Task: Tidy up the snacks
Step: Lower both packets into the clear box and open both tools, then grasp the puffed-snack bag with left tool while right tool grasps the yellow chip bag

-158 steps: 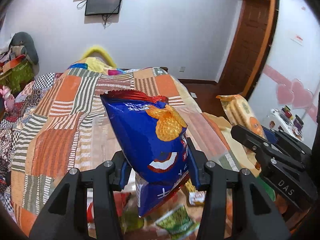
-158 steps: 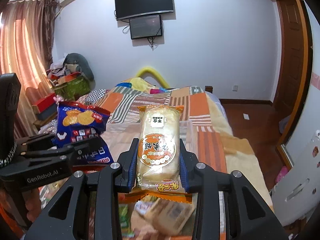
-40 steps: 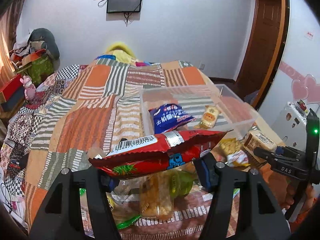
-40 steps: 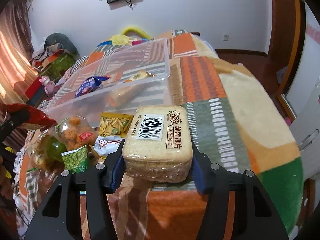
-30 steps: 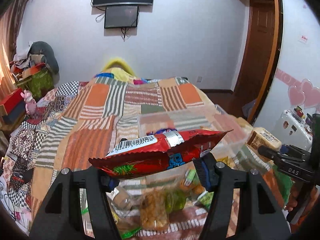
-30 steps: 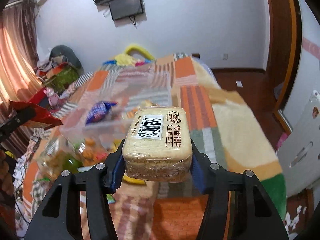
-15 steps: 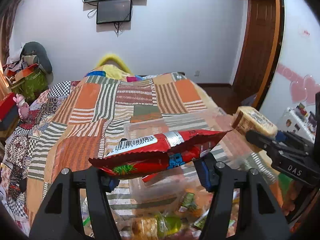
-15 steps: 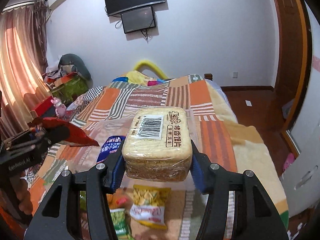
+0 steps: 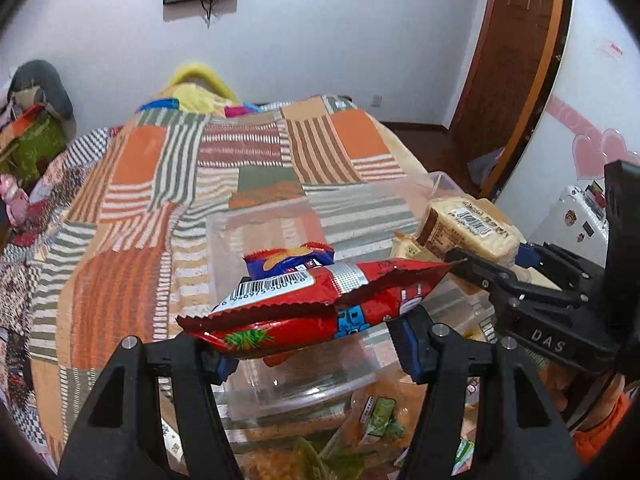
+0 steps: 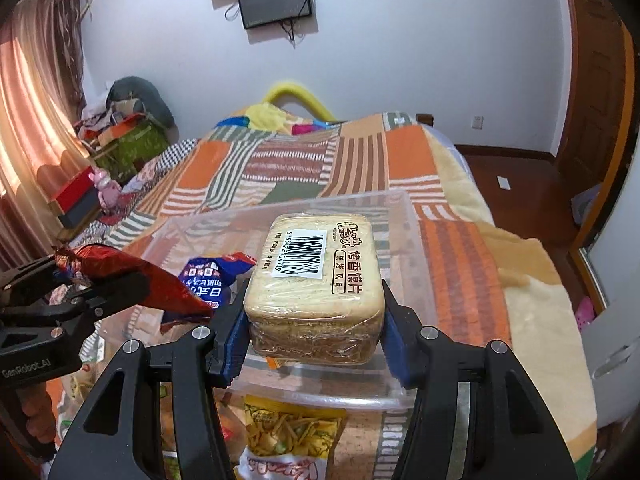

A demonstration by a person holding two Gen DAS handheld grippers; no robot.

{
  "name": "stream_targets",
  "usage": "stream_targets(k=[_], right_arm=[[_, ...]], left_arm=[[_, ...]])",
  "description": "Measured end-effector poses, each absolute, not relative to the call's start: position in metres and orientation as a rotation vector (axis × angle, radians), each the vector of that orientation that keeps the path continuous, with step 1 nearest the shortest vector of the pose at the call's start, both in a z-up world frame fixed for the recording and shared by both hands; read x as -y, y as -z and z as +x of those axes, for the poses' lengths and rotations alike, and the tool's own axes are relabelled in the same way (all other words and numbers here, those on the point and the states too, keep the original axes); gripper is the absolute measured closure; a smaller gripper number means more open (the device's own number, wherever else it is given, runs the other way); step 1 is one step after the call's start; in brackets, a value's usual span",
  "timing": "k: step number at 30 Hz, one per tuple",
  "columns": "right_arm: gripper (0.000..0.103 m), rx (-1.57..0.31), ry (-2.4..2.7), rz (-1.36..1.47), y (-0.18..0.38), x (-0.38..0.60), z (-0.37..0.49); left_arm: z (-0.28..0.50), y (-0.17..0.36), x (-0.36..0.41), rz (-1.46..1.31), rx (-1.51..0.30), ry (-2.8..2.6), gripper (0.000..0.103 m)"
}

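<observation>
Holding a snack in each gripper, we now hang both over the clear plastic bin [image 10: 416, 248] on the patchwork bedspread [image 9: 132, 184]. A second ago the bin lay further off and lower in both views; now its near wall sits right under our fingers, so we judge that the carry is nearly done and the drop into the bin comes next.

Our left gripper [image 9: 316, 340] is part closed on a red foil snack bag [image 9: 320, 300], pinched across its lower edge with the bag lying flat and sideways. Our right gripper [image 10: 312, 328] is likewise part closed on a clear-wrapped pack of toasted bread slices [image 10: 316, 280], squeezed by its two long sides and held level. Neither grip has changed in the last second.

A blue chip bag [image 10: 208, 280] already lies inside the bin, and a small pale packet shows just behind the bread pack in the left view. More loose snacks wait on the bedspread in front of the bin, among them a yellow bag of mixed crisps [image 10: 292, 432].

Writing we can read: the bread pack carries a barcode sticker beside brown Chinese characters, roughly "烤香馍片". The red bag shows a barcode ending in 500128. "DAS" is moulded on the right gripper's body, "GenRobot.AI" on the left's.
</observation>
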State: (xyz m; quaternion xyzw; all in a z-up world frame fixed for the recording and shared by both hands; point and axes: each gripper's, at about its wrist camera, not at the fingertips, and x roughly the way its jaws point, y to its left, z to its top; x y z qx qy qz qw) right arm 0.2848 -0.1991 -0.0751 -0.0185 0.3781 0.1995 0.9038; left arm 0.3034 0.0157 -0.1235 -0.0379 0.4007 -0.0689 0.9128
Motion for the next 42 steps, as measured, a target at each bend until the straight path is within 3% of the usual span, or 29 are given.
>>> stream_targets(k=[16,28,40,42], right_arm=[[0.050,-0.744,-0.417,-0.096,0.058,0.199,0.275],[0.043,-0.720,-0.453,-0.108,0.051,0.209,0.245],[0.042,-0.821,-0.449,-0.086,0.083,0.222,0.225],[0.042,-0.845,-0.445,-0.083,0.092,0.222,0.224]], left_arm=[[0.301,0.104,-0.025,-0.088,-0.754,0.063,0.018],[0.243,0.083,-0.047,-0.055,-0.702,0.041,0.012],[0.200,0.143,-0.063,-0.055,-0.842,0.006,0.012],[0.195,0.153,-0.064,-0.065,-0.862,0.005,0.016]])
